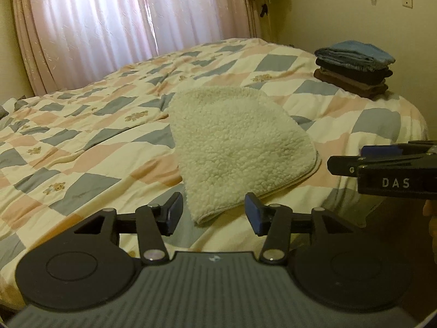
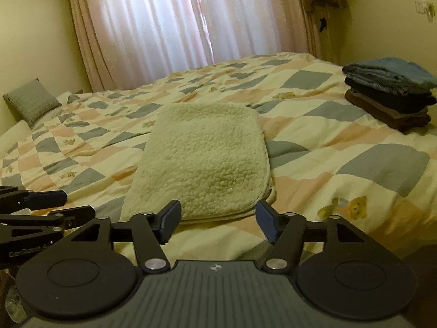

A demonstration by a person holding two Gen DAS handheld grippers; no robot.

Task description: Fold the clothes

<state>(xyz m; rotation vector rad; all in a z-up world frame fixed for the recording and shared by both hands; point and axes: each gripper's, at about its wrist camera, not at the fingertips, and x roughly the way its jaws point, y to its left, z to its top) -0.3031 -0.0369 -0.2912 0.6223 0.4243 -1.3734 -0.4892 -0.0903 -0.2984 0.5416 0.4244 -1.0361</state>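
A folded cream fleece garment (image 1: 235,147) (image 2: 203,161) lies flat on the patchwork quilt (image 1: 82,125) (image 2: 341,147), near the bed's front edge. My left gripper (image 1: 213,213) hovers open just in front of its near corner, nothing between its fingers. My right gripper (image 2: 218,222) is open too, held short of the garment's near hem. In the left wrist view the right gripper (image 1: 363,161) shows at the right edge, beside the garment. In the right wrist view the left gripper (image 2: 60,205) enters from the left edge.
A stack of folded dark and blue clothes (image 1: 355,67) (image 2: 390,95) sits at the bed's far right corner. A grey cushion (image 2: 31,104) rests at the far left. Pink curtains (image 1: 123,22) hang behind the bed. The floor drops off at the right (image 1: 396,235).
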